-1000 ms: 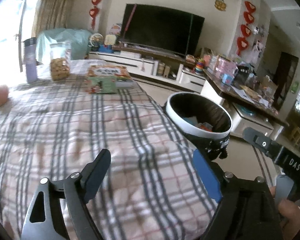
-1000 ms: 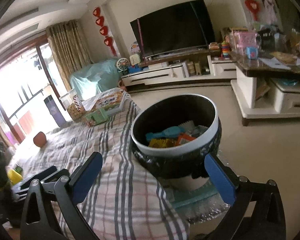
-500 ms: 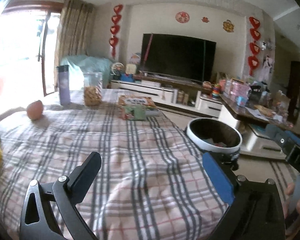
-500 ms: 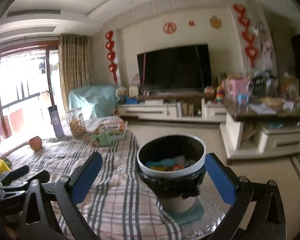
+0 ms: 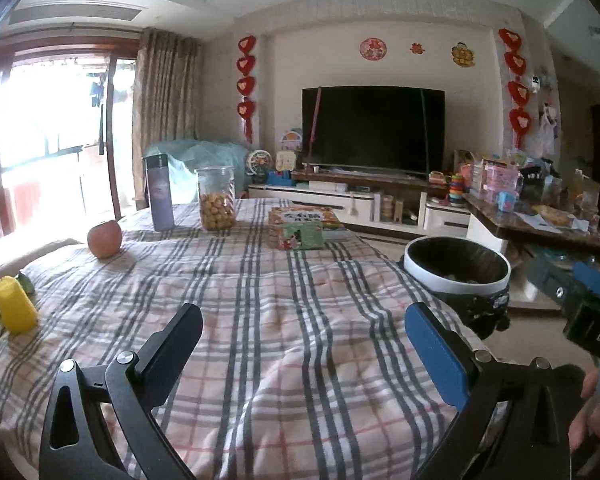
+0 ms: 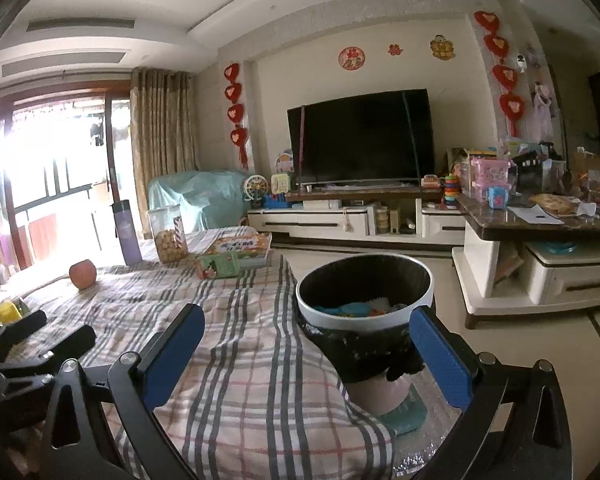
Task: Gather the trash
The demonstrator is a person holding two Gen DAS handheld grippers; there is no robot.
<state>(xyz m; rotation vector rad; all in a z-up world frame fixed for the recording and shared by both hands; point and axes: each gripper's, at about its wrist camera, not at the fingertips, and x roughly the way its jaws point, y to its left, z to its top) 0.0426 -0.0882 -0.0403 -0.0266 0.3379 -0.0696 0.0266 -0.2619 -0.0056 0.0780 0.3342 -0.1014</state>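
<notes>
A white-rimmed trash bin with a black liner stands on the floor by the right edge of the plaid-covered table; blue, orange and white scraps lie inside it. It also shows in the left wrist view. My left gripper is open and empty above the plaid cloth. My right gripper is open and empty, held back from the bin. The left gripper also shows at the left of the right wrist view.
On the table are an apple, a purple bottle, a jar of snacks, a stack of books and a yellow cup with green items beside it. A TV stand and a cluttered side table stand beyond.
Both grippers have pulled back and tilted up from the bin, so more of the table and room shows. Both stay open and empty.
</notes>
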